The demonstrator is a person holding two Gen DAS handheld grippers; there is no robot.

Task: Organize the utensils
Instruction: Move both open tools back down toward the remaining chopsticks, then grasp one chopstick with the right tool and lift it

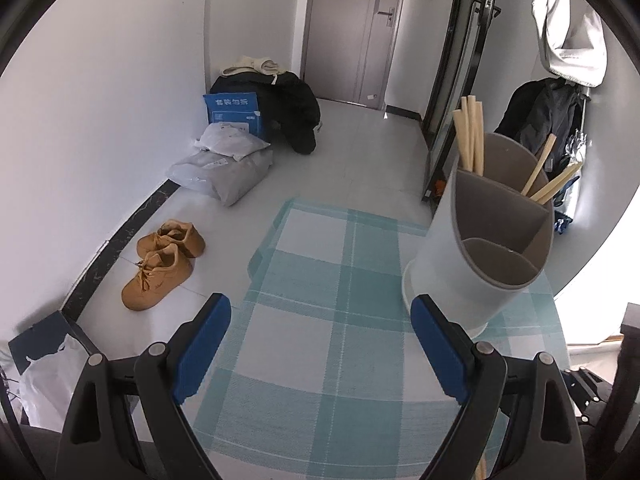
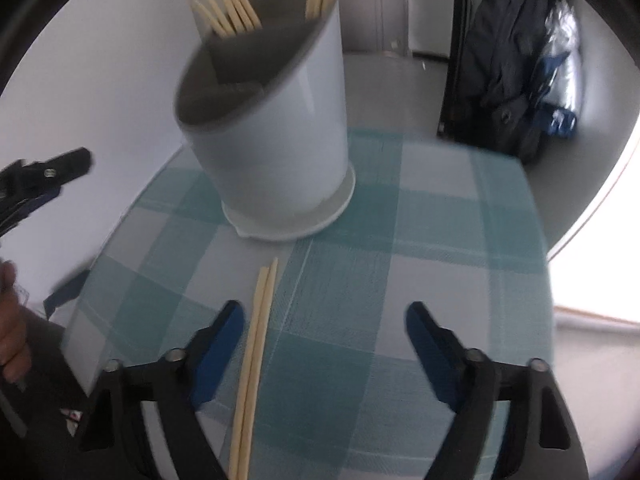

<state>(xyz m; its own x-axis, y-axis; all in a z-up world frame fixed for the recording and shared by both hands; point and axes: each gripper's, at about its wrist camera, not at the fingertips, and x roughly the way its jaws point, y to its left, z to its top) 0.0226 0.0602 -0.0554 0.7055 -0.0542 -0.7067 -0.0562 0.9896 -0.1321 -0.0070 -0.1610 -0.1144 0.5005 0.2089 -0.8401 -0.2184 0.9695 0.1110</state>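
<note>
1. Left view: the left gripper (image 1: pixel 320 332) hangs over the checked cloth (image 1: pixel 320 360) with its jaws spread wide and nothing between them. The holder (image 1: pixel 460 264) stands just to its right, past the right blue pad. Chopsticks (image 1: pixel 472 136) stick up from its back pockets, and the front pocket looks empty. Shoes (image 1: pixel 162 264) and bags (image 1: pixel 224 168) lie on the floor beyond.

2. Right view: the picture is blurred. The right gripper (image 2: pixel 324 344) is over the cloth (image 2: pixel 400 280), jaws apart and pinching nothing. Two loose chopsticks (image 2: pixel 256 352) lie flat on the cloth, side by side, close to the left pad. The holder (image 2: pixel 280 120) stands behind them. The other gripper (image 2: pixel 48 176) and a hand (image 2: pixel 12 320) show at the left edge.

3. Step, I think: going for the loose pair.

4. Next: slide a bit left so the pair sits mid-gap, go down, squeeze, then lift to the holder.
</note>
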